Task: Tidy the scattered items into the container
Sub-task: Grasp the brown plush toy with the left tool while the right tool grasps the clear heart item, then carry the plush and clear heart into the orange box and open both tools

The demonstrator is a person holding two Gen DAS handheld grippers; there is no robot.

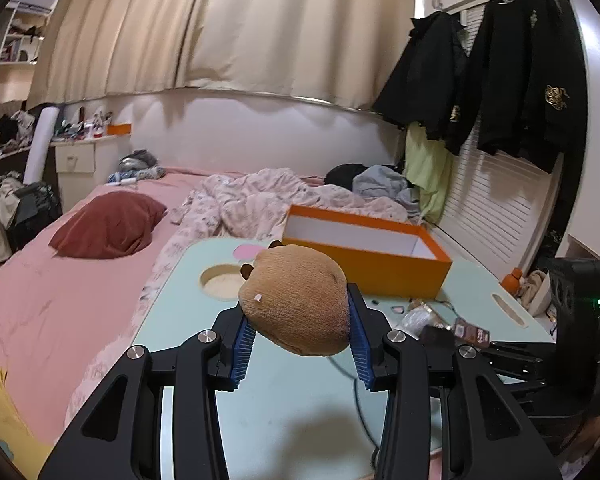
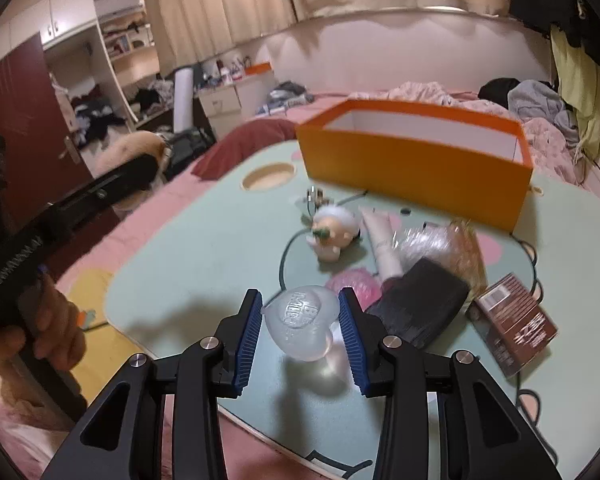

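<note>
A: Orange card, item one: the open box (image 2: 416, 168), the container, standing at the far edge of the pale green desk (image 2: 204, 264). Nothing shows inside it from either view.

B: Tan plush, item two?

A: A rounded plush toy (image 1: 296, 300), pinched between the blue pads of the left gripper (image 1: 300, 340), lifted clear of the desk, with the box beyond it toward the far right corner.

B: Item three, the clear one?

A: A translucent soft piece with raised lettering (image 2: 300, 320), squeezed between the pads of the right gripper (image 2: 302, 336), above the near edge of the desk.

B: Still loose?

A: Mid-desk: a small white-haired figurine (image 2: 332, 232), a pale tube (image 2: 384, 240), crinkled clear wrapping (image 2: 432, 240), a pink bundle (image 2: 356, 284), a flat black item (image 2: 424, 300), and a brown packet (image 2: 516, 324) toward the right edge. A thin dark cable (image 2: 284, 256) winds among them.

B: Risks?

A: As I judge it, the plush is held near its lower end, so it could tip or slide out on the way. The clear piece looks slick and squashy and might squirt free. Both hands heading for one box could collide, and a low pass might snag the cable or clip the box wall.
</note>
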